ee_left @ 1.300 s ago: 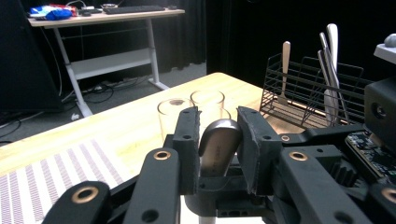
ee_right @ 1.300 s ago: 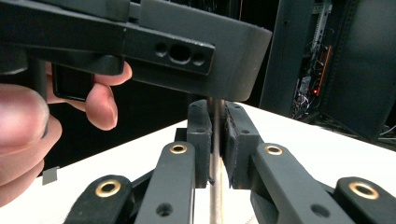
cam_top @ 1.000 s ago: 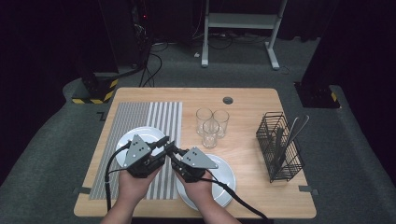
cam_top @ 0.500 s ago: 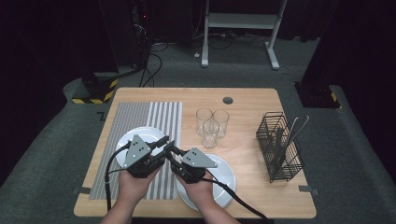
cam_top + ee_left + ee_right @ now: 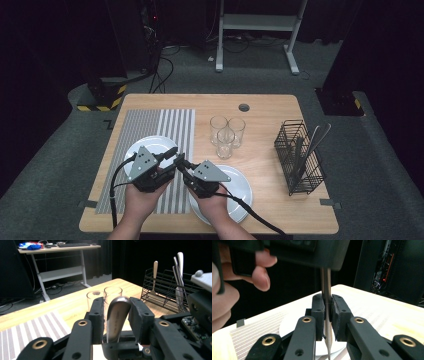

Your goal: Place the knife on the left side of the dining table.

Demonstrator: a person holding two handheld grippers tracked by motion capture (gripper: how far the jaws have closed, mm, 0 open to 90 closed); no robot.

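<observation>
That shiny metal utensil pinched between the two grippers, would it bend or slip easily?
The slim polished metal utensil looks rigid steel, so it probably won't flex. Its glossy handle may slide in the jaws of the left gripper, which look loosely set around it. The right gripper clamps the thin edge, so it might twist.

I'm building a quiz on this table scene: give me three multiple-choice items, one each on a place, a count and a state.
1. Where is the wire basket?
A. on the table's right side
B. on the striped mat
C. on a plate

2. How many drinking glasses stand on the table?
A. one
B. three
C. five

3. How is the metal utensil held?
A. lying on a plate
B. clamped by both hand-held grippers
C. standing in a glass

Answers: 1 A, it stands near the right edge; 2 B, three clustered; 3 B, both gripper views show jaws closed on it.
</observation>
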